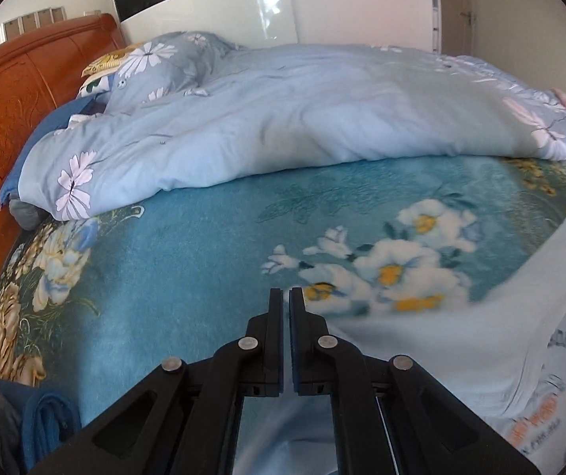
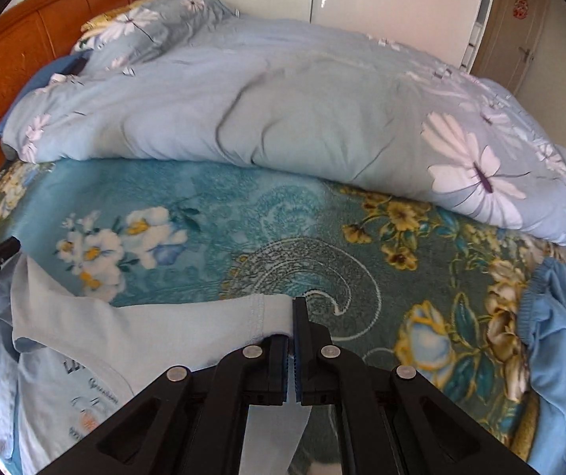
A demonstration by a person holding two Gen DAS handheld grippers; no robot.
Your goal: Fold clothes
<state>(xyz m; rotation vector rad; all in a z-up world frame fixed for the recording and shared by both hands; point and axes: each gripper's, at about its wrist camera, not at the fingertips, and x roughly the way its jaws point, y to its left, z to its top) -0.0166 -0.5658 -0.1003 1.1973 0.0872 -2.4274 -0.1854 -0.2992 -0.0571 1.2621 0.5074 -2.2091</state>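
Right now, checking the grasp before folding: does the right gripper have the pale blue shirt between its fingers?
Yes, the right gripper is shut on the pale blue shirt by its sleeve end.

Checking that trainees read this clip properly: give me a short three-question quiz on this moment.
1. True or false: the right gripper has its jaws open and empty.
2. What lies crumpled at the right edge of the teal floral blanket in the right wrist view? A) a blue garment B) a red towel C) a pair of shoes
3. What covers the far side of the bed?
Key: 1 false, its jaws are shut on a sleeve of the light blue T-shirt. 2 A. 3 a light blue flowered quilt.
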